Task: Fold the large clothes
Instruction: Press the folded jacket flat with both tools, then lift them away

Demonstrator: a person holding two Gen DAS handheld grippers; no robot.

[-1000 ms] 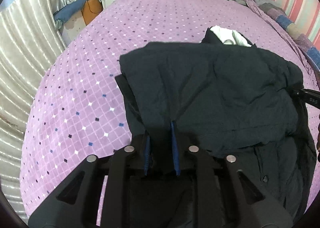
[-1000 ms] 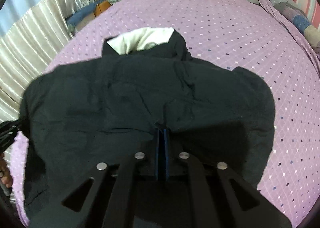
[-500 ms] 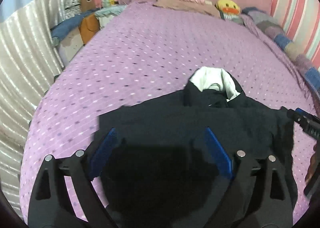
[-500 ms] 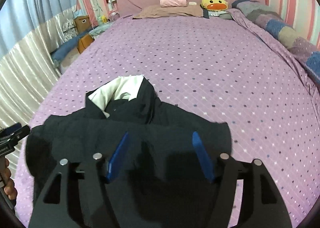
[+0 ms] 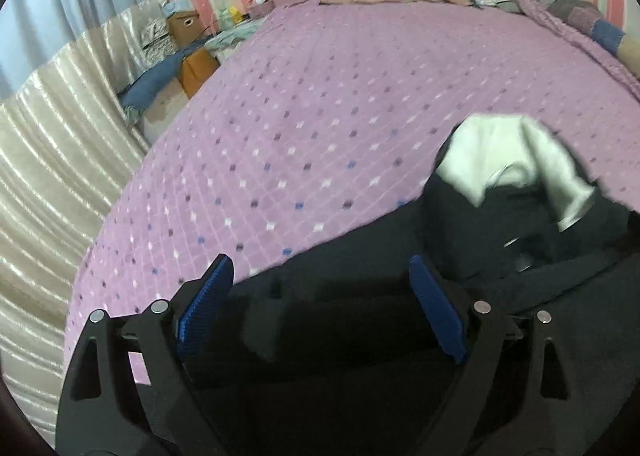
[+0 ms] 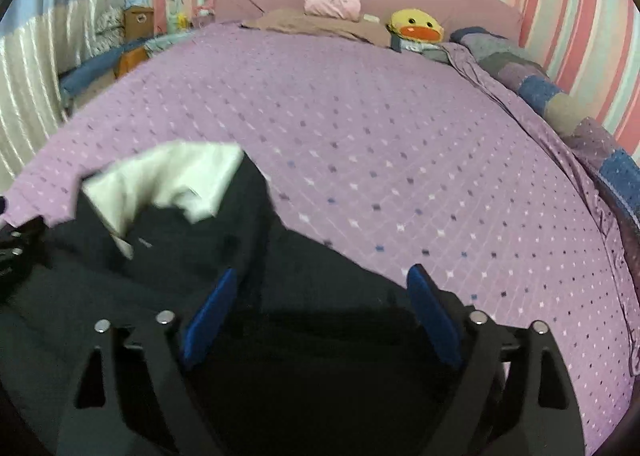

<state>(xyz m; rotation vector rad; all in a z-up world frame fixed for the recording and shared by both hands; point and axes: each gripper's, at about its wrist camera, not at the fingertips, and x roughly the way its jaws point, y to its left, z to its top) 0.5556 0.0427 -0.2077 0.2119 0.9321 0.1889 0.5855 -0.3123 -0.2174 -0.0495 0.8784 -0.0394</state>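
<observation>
Dark jacket, 1 garment with a white lining showing, lies bunched at the near edge of the purple bedspread; beyond it the spread runs bare to the 1 duck toy at the headboard. Left gripper and right gripper, 2 in all, hang above the jacket, jaws wide, holding nothing.

I see a bed under a purple dotted cover, a pink-striped wall and pale curtains.
</observation>
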